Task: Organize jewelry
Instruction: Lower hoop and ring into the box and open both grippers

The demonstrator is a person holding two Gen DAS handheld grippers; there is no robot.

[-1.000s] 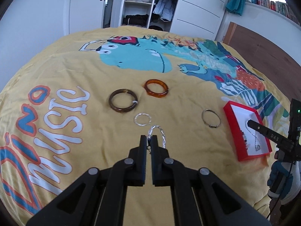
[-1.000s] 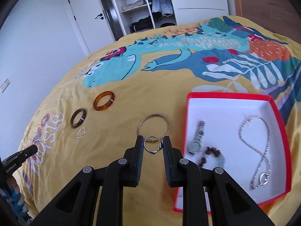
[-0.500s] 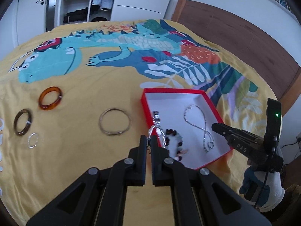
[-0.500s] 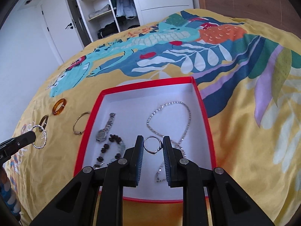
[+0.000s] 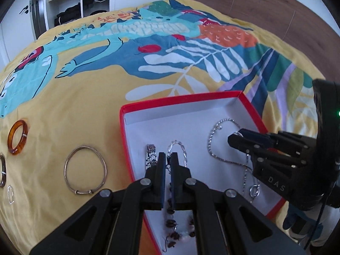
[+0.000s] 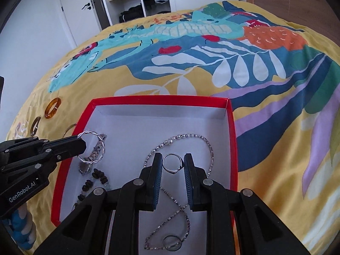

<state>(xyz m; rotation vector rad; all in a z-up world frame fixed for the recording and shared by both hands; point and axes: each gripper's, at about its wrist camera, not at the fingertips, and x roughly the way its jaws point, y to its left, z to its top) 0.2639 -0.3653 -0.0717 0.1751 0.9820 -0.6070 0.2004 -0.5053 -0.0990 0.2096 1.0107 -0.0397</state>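
My left gripper [image 5: 167,156] is shut on a twisted silver bracelet [image 5: 178,150] and holds it over the left part of the red jewelry box [image 5: 178,101]. The same bracelet [image 6: 95,146] shows in the right wrist view at the left gripper's tip. My right gripper [image 6: 173,163] is shut on a silver ring [image 6: 172,163] above the box [image 6: 161,102], over a silver chain necklace [image 6: 187,138]. A watch [image 5: 150,157] and a bead bracelet [image 5: 176,227] lie in the box.
On the yellow dinosaur bedspread left of the box lie a thin metal bangle [image 5: 85,170], an amber bangle [image 5: 18,137], a dark brown bangle [image 5: 2,173] and a small silver hoop [image 5: 10,194]. A wardrobe and a wooden headboard stand behind.
Both grippers have moved right, from over the bedspread to above the box, each carrying its piece. The left gripper now hangs the bracelet over the box's left side.
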